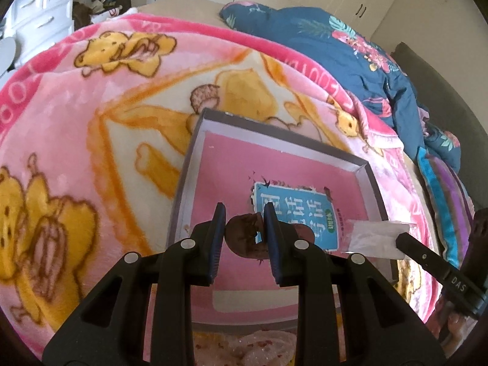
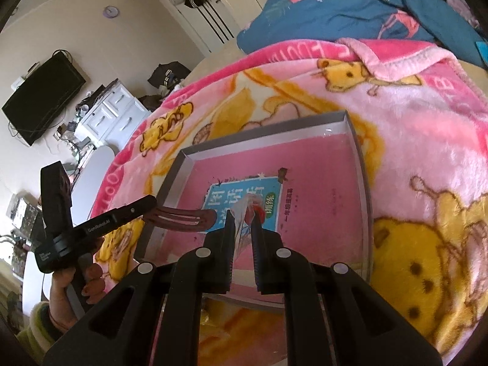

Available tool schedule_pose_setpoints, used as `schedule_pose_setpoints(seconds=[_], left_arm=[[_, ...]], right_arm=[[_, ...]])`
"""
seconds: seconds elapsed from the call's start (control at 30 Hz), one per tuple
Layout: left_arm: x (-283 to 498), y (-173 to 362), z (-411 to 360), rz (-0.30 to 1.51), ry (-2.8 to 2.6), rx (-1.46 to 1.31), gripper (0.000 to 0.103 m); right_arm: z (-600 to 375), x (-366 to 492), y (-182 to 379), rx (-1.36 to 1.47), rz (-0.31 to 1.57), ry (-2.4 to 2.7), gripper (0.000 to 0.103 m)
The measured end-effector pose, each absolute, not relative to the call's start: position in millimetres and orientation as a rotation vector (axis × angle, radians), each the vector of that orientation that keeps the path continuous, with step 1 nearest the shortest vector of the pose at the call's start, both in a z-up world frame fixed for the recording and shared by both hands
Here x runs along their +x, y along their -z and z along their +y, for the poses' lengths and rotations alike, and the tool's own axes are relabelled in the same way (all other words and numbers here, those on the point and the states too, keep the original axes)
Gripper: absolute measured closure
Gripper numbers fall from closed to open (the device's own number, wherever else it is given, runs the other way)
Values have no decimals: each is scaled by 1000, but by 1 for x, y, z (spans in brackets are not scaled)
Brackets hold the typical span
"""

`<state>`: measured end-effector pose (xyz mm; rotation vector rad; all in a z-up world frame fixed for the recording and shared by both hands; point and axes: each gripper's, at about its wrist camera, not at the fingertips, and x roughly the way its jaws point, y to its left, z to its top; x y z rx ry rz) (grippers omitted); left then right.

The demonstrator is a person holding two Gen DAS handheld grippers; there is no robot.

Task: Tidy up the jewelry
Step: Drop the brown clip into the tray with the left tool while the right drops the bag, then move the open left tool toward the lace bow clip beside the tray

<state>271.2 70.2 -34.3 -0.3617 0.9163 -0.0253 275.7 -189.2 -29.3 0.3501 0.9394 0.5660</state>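
A bed fills both views, covered by a pink fleece blanket (image 1: 91,140) printed with yellow bears, with a dark blue floral quilt (image 1: 350,48) bunched at its far right. On the blanket lies a shallow grey-rimmed box (image 1: 195,140), open at the top, and flat inside it a pink book (image 1: 231,164) with a blue title panel. Beyond the bed, in the right wrist view, a black television (image 2: 42,97) hangs on the far left wall above a white drawer unit (image 2: 113,113). The left tool (image 1: 245,231) hangs over the near part of the box with its blue-padded jaws closed on a brown hair clip (image 1: 244,231); from the right wrist view the same clip (image 2: 183,218) juts out long and flat from the tool's tip (image 2: 152,204), above the box's left wall, and the person's hand (image 2: 76,280) grips the handle below. The right tool (image 2: 244,222) is over the middle of the box, its jaws pinched on a small clear plastic bag (image 2: 242,213) with something red (image 2: 259,210) inside; what that red piece is cannot be made out. From the left wrist view the bag (image 1: 375,238) shows as a pale, crinkled sheet at the right tool's tip (image 1: 399,239), just above the near right corner of the box.
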Motion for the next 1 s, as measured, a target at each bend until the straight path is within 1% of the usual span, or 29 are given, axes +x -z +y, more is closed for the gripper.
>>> schedule_pose_setpoints(seconds=[0.27,0.33,0.37,0.4,0.53,0.6,0.63,0.7,0.77,0.83,0.9,0.93,1.0], left_arm=[[270,46,67,946,33,-355,85],[269,49,67,955,35,-359,85],[269,49,67,957,38,-362,85],[269,49,67,958,38,-361,85],[265,46,66,954,30,-341,85],[264,43,66,950,27,-333,85],[263,42,66,947,24,-328,85],[261,37,65,938,23,-319,84],[257,32,65,930,15,-307,81],[253,27,64,921,10,-298,71],[248,20,64,908,7,-285,67],[244,16,64,901,6,-280,62],[237,7,65,886,3,-267,56]], right_arm=[[-199,274,43,350,980,-509,89],[-202,272,45,348,984,-494,79],[-205,271,44,347,982,-477,67],[-207,269,43,344,977,-461,58],[-215,262,34,318,940,-420,51],[-219,258,26,309,913,-410,42],[-220,254,21,298,895,-402,40],[-222,249,15,281,871,-399,31],[-224,245,7,273,849,-394,28],[-224,241,0,266,833,-397,24],[-223,234,-7,252,810,-390,19],[-224,231,-11,246,798,-390,19],[-225,226,-17,245,781,-391,17]])
